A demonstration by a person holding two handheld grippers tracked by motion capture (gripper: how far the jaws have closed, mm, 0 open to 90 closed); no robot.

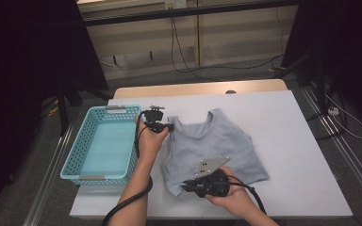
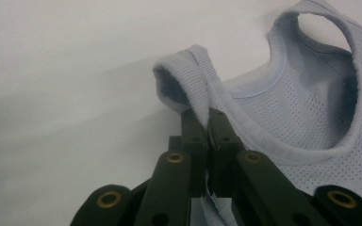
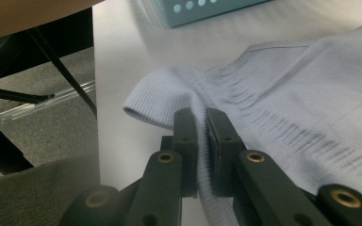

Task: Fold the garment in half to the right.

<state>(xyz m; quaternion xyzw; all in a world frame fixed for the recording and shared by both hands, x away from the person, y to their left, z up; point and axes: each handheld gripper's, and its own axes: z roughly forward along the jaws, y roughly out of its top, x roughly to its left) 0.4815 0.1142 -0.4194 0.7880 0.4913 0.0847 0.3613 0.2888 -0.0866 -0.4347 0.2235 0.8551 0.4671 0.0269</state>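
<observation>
A: High view: pale blue tank top (image 1: 212,148) flat on the white table (image 1: 301,155), beside the teal basket (image 1: 101,143). Left gripper (image 1: 168,126) at its shoulder strap, right gripper (image 1: 186,185) at the hem corner.

B: Left gripper view: jaws pinch the strap (image 2: 202,89). Right gripper view: jaws clamp the ribbed hem (image 3: 169,96). Probably soft, light, floppy; hems grip best.

Top (image 2: 311,94) cut by right edge in left hand-held gripper view; basket (image 3: 207,9) cropped at right hand-held gripper view's upper edge; desk (image 1: 283,202) near edge hidden behind forearms.
</observation>
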